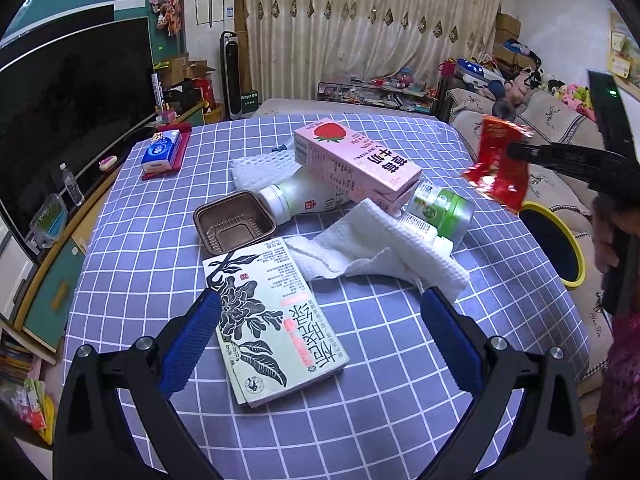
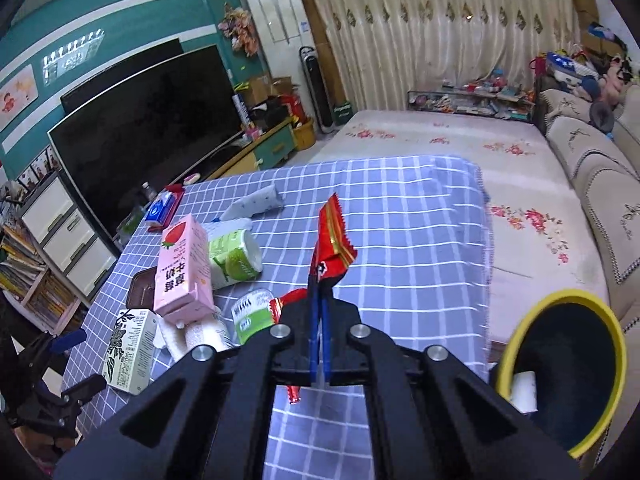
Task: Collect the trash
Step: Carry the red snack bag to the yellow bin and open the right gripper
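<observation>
My right gripper (image 2: pixel 319 286) is shut on a red snack wrapper (image 2: pixel 330 250) and holds it up above the checked tablecloth (image 2: pixel 400 216); the wrapper also shows in the left wrist view (image 1: pixel 498 162). A yellow-rimmed black bin (image 2: pixel 568 368) stands low at the right, with a white item inside. My left gripper (image 1: pixel 320 308) is open, its blue pads either side of a pale green flower-print carton (image 1: pixel 272 320). Beyond lie a white paper towel (image 1: pixel 376 248), a brown tray (image 1: pixel 234 220), a pink strawberry milk carton (image 1: pixel 356 160) and a green-labelled bottle (image 1: pixel 440 208).
A white bottle (image 1: pixel 296 196) and foam net (image 1: pixel 260 166) lie under the pink carton. A blue tissue pack (image 1: pixel 160 152) sits at the table's far left. A large TV (image 1: pixel 68 120) stands left, a sofa (image 2: pixel 592 184) right. The bin also shows in the left wrist view (image 1: pixel 556 240).
</observation>
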Tool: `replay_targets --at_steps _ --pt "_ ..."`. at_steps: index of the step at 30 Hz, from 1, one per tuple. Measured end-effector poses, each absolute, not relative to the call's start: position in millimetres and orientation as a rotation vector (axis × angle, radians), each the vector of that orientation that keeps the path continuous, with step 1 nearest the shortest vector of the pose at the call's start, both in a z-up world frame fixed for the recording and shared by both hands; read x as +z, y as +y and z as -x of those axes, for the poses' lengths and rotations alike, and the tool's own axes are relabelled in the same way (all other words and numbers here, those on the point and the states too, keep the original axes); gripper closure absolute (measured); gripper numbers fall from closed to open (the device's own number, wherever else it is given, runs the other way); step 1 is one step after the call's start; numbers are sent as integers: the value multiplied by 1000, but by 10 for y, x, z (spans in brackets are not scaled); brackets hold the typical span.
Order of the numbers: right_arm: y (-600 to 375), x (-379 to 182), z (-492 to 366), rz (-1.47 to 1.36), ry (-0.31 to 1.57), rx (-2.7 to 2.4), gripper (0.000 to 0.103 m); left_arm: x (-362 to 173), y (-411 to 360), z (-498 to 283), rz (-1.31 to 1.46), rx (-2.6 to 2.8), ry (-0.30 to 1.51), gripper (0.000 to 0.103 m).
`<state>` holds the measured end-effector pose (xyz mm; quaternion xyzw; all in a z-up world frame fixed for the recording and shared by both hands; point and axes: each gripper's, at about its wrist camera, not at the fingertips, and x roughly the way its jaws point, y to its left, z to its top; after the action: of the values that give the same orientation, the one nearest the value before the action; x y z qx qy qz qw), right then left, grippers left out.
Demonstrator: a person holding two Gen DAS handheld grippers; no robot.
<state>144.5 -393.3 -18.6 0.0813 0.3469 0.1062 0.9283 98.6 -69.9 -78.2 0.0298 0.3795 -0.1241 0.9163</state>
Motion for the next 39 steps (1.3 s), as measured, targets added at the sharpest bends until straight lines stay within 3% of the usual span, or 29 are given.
replay_targets --at_steps 10,32,33,35,37,39 --pt "-4839 -169 -1009 -202 670 -55 101 -721 -750 -976 -25 -282 778 5" --pt "-5899 -1382 -1216 -246 935 -397 99 -757 -833 -1005 -37 -239 789 5" --pt "-5900 -1399 -1220 -246 941 -394 96 -767 -835 -1012 -36 -239 793 5" --pt "-5871 -1409 -1241 -246 947 -394 73 -790 -838 -1036 -36 -237 797 5" --pt "-5871 -1389 -1233 -251 933 -396 58 -814 -837 -1054 -36 -235 801 5" --pt "-5864 -1348 -1213 -251 917 -407 53 -836 -833 -1072 -32 -231 805 5"
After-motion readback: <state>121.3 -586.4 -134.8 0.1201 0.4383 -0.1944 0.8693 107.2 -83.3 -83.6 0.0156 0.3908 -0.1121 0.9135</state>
